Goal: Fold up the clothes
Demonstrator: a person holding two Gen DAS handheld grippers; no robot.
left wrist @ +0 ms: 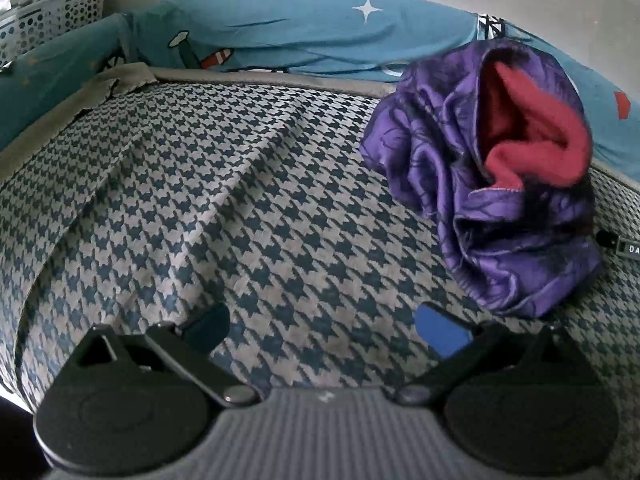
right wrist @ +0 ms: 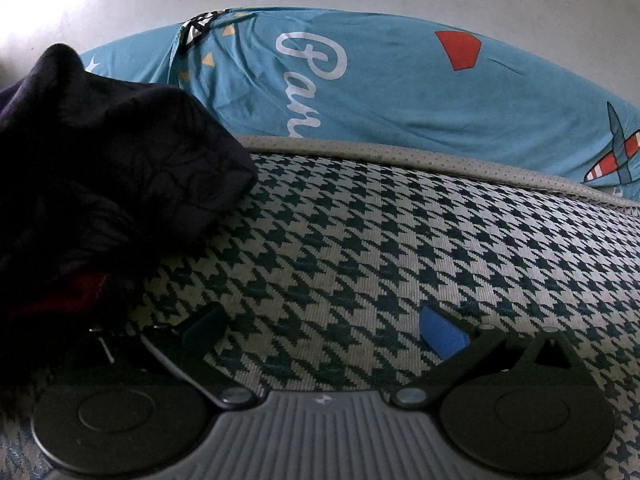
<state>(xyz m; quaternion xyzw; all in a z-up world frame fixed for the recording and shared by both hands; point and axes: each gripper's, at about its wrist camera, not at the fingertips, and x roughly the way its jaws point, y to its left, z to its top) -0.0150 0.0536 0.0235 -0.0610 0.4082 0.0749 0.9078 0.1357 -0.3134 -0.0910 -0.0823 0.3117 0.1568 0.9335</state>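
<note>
Fingers (left wrist: 440,330) spread wide on both grippers (left wrist: 324,330) (right wrist: 324,330), gripping nothing, hovering over the houndstooth cover (left wrist: 240,200). Lying crumpled on it, right of the left gripper: purple garment (left wrist: 492,216), red lining showing.

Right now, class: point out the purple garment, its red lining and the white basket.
purple garment (left wrist: 496,256): left wrist view, lower crumpled folds.
red lining (left wrist: 532,136): left wrist view, exposed inside.
white basket (left wrist: 60,12): left wrist view, perforated wall.

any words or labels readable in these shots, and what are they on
"Par" in white script, cut off by the mattress edge, on the blue printed sheet.
"DA", cut off by the frame edge, on a small dark tag at the right edge of the left wrist view, beside the purple garment.
A small pale mark on each tool's grey body is too small to read.
</note>
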